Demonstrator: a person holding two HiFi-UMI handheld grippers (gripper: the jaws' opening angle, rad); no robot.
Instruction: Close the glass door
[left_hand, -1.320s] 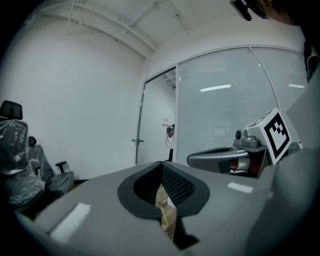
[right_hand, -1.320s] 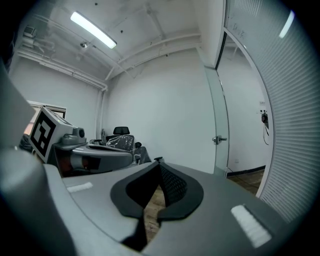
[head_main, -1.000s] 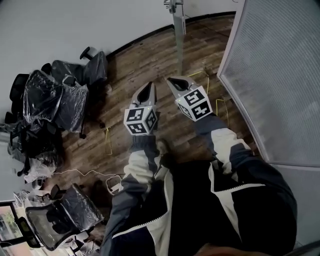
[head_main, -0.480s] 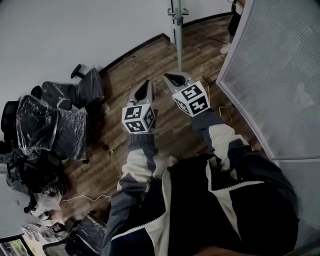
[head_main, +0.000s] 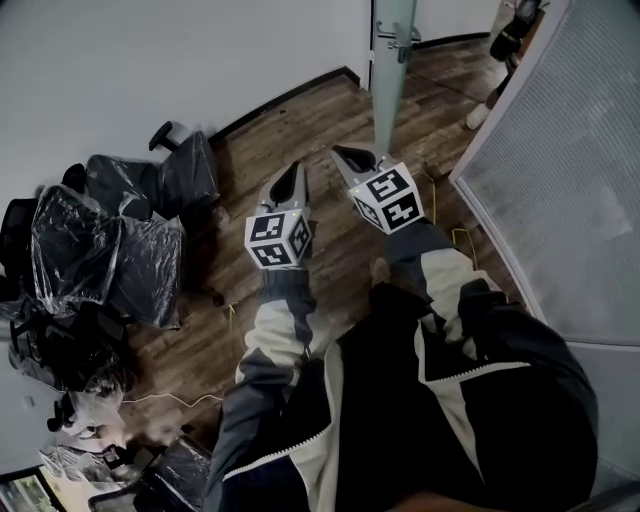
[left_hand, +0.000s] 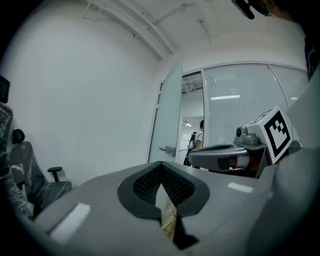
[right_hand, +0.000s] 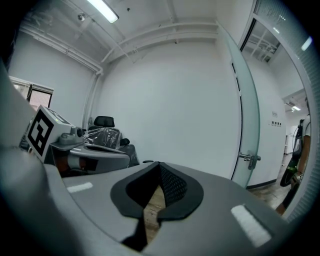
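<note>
**Glass door ajar; both grippers shut & empty**

L gripper (head_main: 294, 172) and R gripper (head_main: 347, 154) sit side by side, a little apart, over the wood floor (head_main: 300, 115), tips twd the glass door (head_main: 388, 80). In the left gripper view the jaws meet tip to tip w/ nothing btwn them, only a sliver of floor below the pads. The right gripper view shows the same: jaws pinched together, empty. Neither gripper touches the door.

The door stands open. In the head view it shows edge-on, a narrow frosted strip rising from the floor just ahead of R gripper, w/ its metal handle (head_main: 398, 36) near the top of frame. In the left gripper view the doorway gap lies to the door's right, and a person (left_hand: 199, 141) stands in the passage beyond.

Edges: a white wall (head_main: 150, 60) w/ dark skirting runs along the left up to the door. A frosted partition (head_main: 570, 180) closes off the right side, near the wearer's right sleeve (head_main: 455, 290). Plastic-wrapped office chairs (head_main: 130, 235) bunch at the left by the wall, well apart from both grippers. Open boards lie btwn the grippers and the door. A yellow cable (head_main: 462, 238) lies near the partition's foot.
</note>
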